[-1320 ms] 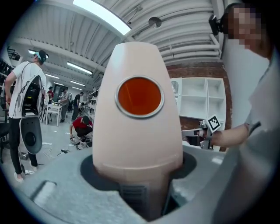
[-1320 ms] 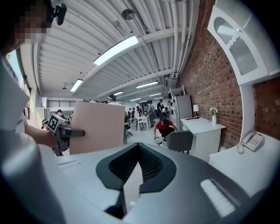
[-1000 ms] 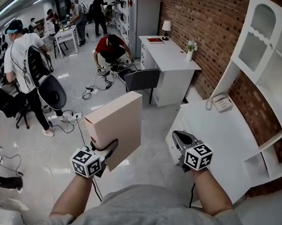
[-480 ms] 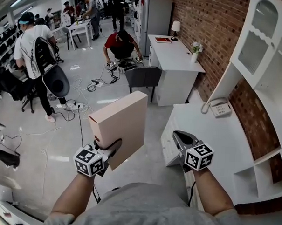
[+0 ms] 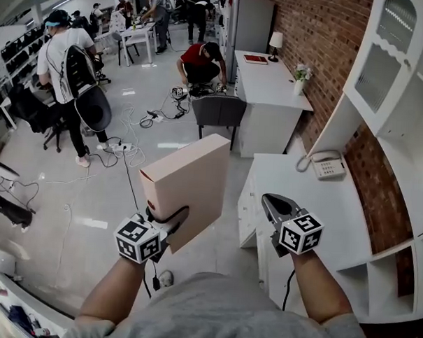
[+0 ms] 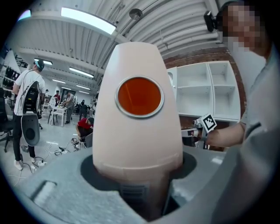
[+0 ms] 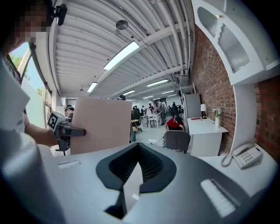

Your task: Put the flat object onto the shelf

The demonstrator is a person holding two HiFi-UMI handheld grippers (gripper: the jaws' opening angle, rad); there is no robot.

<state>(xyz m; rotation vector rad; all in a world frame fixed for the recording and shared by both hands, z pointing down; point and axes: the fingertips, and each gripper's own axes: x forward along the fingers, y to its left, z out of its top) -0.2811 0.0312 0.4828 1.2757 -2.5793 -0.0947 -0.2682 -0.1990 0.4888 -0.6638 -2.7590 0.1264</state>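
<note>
Two tools are in view, one loaded and one not. The left tool is clamped on the lower edge of the flat box, and the left gripper view shows the box filling the gap between its jaws. The right tool carries nothing, and its jaws stand together with no gap showing in the right gripper view.

The box is held in the air over the floor, off the left edge of the white counter. It stands on edge, its broad face upright and its long side rising away from the jaws.

Governing relation: the shelf rises along the counter's right edge, against the brick wall. From the box it therefore lies to the right, across the whole counter. The right tool sits between the two and is nearer the shelf, but the left one has the load. A telephone occupies the counter's far end.

Limits of view: the open compartments are cut off at the head view's right edge, so their free space cannot be judged. Pad contact on the box is largely hidden.
</note>
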